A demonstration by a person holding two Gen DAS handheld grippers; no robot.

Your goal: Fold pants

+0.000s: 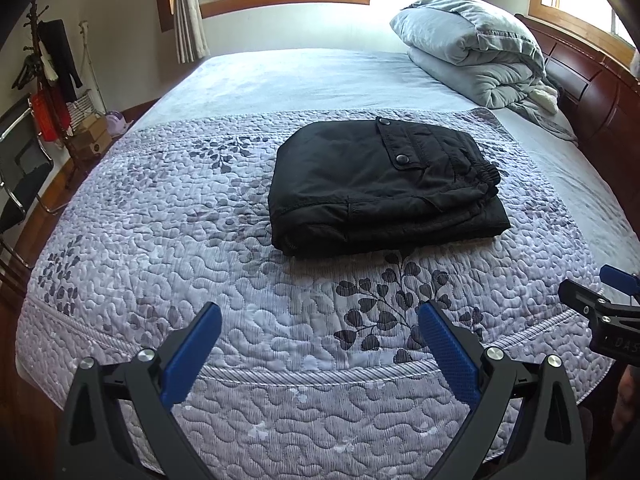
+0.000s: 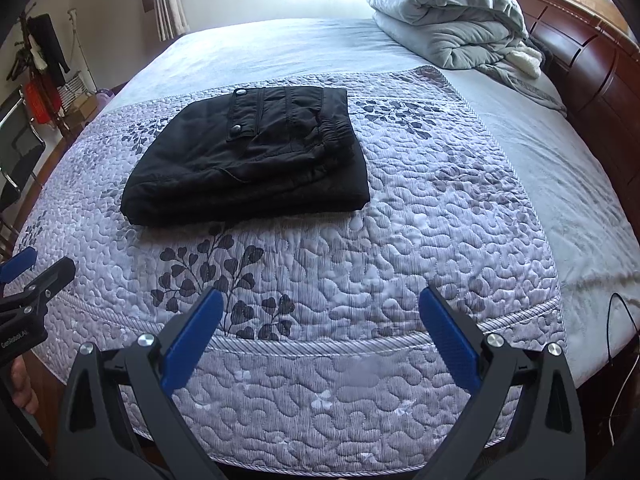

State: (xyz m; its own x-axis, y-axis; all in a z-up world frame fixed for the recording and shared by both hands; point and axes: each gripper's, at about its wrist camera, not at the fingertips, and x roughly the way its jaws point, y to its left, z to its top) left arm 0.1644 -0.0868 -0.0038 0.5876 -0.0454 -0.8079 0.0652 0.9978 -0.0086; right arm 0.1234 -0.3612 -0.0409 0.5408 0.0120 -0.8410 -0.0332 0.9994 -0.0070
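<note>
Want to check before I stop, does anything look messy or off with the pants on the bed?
Nothing stands out. The black pants lie in a compact folded stack on the quilt, with both grippers, left and right, open and clear of them.

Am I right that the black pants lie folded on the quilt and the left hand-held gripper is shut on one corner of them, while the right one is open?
Not quite: the left hand-held gripper is open and clear of the black pants, as the left wrist view shows. The pants do lie folded on the quilt, and the right hand-held gripper is open.
</note>
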